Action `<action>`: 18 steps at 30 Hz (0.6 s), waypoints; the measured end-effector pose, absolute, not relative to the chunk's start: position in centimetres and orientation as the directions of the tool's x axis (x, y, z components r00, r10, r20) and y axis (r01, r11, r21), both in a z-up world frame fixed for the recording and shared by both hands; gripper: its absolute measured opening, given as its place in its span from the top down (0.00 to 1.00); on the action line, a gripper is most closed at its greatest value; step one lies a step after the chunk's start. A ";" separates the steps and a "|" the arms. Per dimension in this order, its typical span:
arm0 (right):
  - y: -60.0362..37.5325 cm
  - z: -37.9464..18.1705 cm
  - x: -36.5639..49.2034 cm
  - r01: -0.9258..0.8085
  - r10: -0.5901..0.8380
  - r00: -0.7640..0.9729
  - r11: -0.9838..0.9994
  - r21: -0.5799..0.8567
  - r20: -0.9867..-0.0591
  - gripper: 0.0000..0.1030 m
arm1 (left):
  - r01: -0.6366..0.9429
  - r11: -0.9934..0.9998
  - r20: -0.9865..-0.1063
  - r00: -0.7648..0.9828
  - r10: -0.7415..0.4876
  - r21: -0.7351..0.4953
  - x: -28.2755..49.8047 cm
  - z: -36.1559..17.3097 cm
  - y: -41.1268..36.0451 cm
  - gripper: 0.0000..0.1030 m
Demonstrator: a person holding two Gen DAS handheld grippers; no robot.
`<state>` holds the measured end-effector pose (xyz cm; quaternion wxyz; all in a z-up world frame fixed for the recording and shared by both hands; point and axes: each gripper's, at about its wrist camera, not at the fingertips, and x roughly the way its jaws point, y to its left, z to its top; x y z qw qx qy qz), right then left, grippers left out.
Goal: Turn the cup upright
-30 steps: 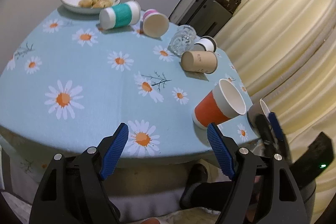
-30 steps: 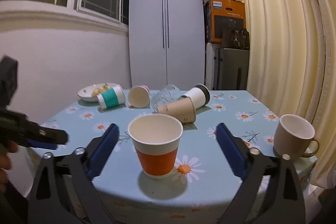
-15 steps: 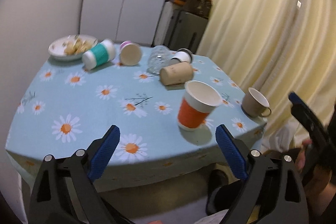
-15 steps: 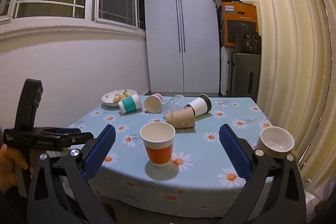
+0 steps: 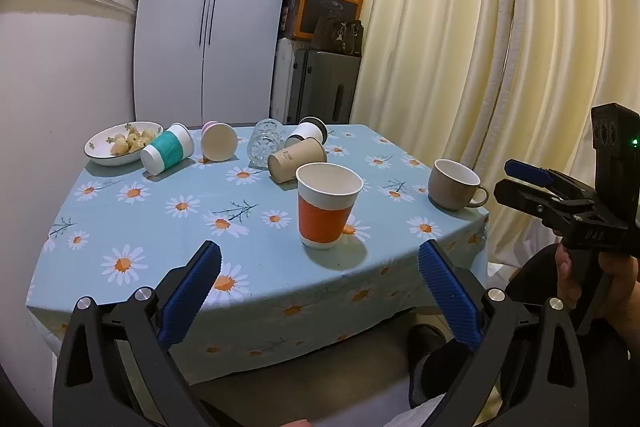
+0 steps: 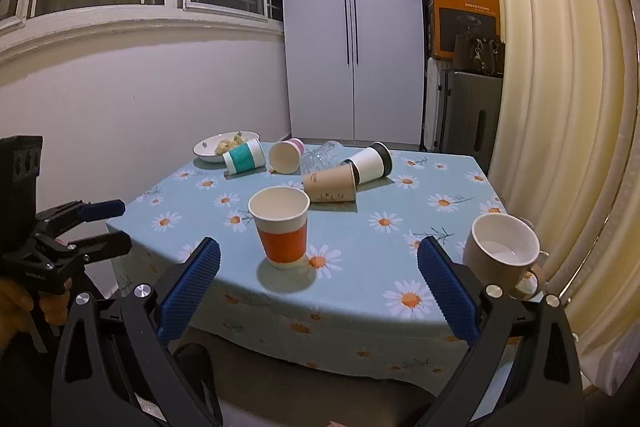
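An orange-and-white paper cup (image 5: 326,205) stands upright near the table's front edge, also in the right wrist view (image 6: 282,227). A beige mug (image 5: 454,183) stands upright at the right corner, also in the right wrist view (image 6: 502,251). Several cups lie on their sides further back: a brown one (image 5: 296,159), a white-and-black one (image 5: 306,133), a pink one (image 5: 218,146), a teal one (image 5: 168,153) and a clear glass (image 5: 264,145). My left gripper (image 5: 320,301) and my right gripper (image 6: 318,295) are open and empty, held back off the table's front edge.
The table has a blue daisy cloth (image 5: 132,223). A plate of food (image 5: 122,147) sits at the back left. Curtains (image 5: 500,47) hang close on the right. A wardrobe (image 6: 352,27), a suitcase (image 6: 470,111) and an orange box (image 6: 464,15) stand behind.
Both grippers have pulled back and up from the table, open and empty throughout. The orange cup stays upright where it stood.
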<state>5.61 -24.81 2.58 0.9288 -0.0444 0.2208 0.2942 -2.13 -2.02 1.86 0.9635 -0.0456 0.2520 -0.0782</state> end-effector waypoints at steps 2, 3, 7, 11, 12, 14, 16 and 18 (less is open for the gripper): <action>-24.7 2.3 5.5 -0.565 0.523 0.727 0.824 0.046 -0.445 0.05 | 0.118 0.986 -0.480 0.862 -0.160 -0.117 -2.3 1.8 -2.3 0.07; -24.6 2.3 5.5 -0.564 0.522 0.728 0.825 0.044 -0.446 0.05 | 0.117 0.986 -0.481 0.862 -0.159 -0.116 -2.4 1.7 -2.3 0.07; -24.4 2.2 5.3 -0.562 0.519 0.734 0.826 0.037 -0.439 0.05 | 0.114 0.986 -0.479 0.863 -0.160 -0.124 -2.5 1.6 -2.3 0.07; -24.3 2.2 5.6 -0.555 0.515 0.734 0.831 0.046 -0.443 0.05 | 0.107 0.986 -0.478 0.864 -0.156 -0.128 -2.5 1.5 -2.2 0.07; -24.3 2.1 5.6 -0.552 0.512 0.736 0.833 0.045 -0.443 0.05 | 0.107 0.986 -0.479 0.864 -0.156 -0.128 -2.5 1.5 -2.2 0.07; -24.3 2.1 5.7 -0.544 0.504 0.742 0.838 0.042 -0.442 0.05 | 0.106 0.986 -0.481 0.863 -0.155 -0.127 -2.5 1.5 -2.2 0.07; -24.3 2.1 5.8 -0.541 0.501 0.743 0.840 0.043 -0.444 0.05 | 0.102 0.987 -0.486 0.861 -0.149 -0.123 -2.5 1.4 -2.3 0.07; -24.4 2.0 5.9 -0.537 0.498 0.742 0.842 0.047 -0.447 0.05 | 0.102 0.987 -0.491 0.859 -0.148 -0.121 -2.5 1.3 -2.3 0.07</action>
